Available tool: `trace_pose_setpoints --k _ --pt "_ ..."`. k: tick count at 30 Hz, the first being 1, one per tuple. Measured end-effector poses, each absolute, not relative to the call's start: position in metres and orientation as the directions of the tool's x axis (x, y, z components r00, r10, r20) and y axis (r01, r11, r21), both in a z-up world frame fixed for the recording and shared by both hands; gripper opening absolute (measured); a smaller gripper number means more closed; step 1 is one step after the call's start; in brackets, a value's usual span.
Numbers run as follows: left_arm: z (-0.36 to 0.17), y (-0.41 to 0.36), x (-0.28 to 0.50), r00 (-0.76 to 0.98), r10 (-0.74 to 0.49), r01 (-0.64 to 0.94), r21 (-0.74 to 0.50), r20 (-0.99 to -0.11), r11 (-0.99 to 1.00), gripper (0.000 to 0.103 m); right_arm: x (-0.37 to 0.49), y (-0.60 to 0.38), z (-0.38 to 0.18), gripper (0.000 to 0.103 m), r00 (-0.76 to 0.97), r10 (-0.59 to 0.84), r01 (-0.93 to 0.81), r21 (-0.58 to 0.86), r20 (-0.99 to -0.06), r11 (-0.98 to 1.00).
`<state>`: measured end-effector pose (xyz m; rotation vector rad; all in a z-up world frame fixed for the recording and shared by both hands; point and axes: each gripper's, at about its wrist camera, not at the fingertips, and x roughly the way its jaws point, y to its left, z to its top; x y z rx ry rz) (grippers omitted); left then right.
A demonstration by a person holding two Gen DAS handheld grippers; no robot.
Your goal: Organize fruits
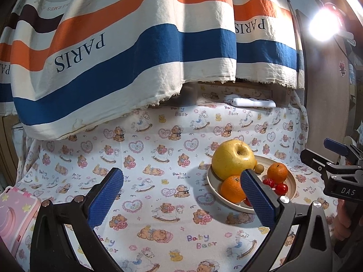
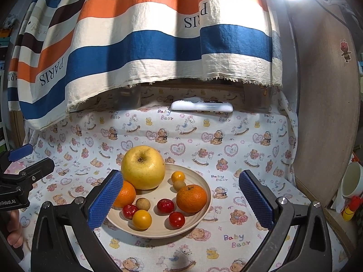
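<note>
A cream plate (image 2: 202, 188) on the bear-print cloth holds a large yellow apple (image 2: 143, 167), two oranges (image 2: 191, 198), small red fruits (image 2: 165, 205), small yellow fruits (image 2: 142, 219) and brown longans (image 2: 143, 204). My right gripper (image 2: 181, 200) is open and empty, its fingers either side of the plate, above its near part. My left gripper (image 1: 182, 198) is open and empty over bare cloth, left of the plate (image 1: 212, 180); the apple (image 1: 232, 159) and an orange (image 1: 277, 172) show there too.
A white remote (image 2: 202, 107) lies at the back under a hanging striped cloth (image 2: 145, 45). A pink toy case (image 1: 15, 213) sits at the left edge. A white cup (image 2: 352, 179) stands off the table at right. A bright lamp (image 1: 323, 26) glares at upper right.
</note>
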<state>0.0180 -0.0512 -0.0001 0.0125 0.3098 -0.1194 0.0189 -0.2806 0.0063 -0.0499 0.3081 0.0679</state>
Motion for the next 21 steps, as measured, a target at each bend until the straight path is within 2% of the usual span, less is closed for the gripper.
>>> trace_pose_setpoints --k 21 --pt "0.0002 -0.0495 0.0205 0.944 -0.119 0.122 -0.009 -0.307 0.993 0.103 0.0196 -0.2812 0.0063 0.102 0.950 0.061 -0.076 -0.039 -0.306 0.996"
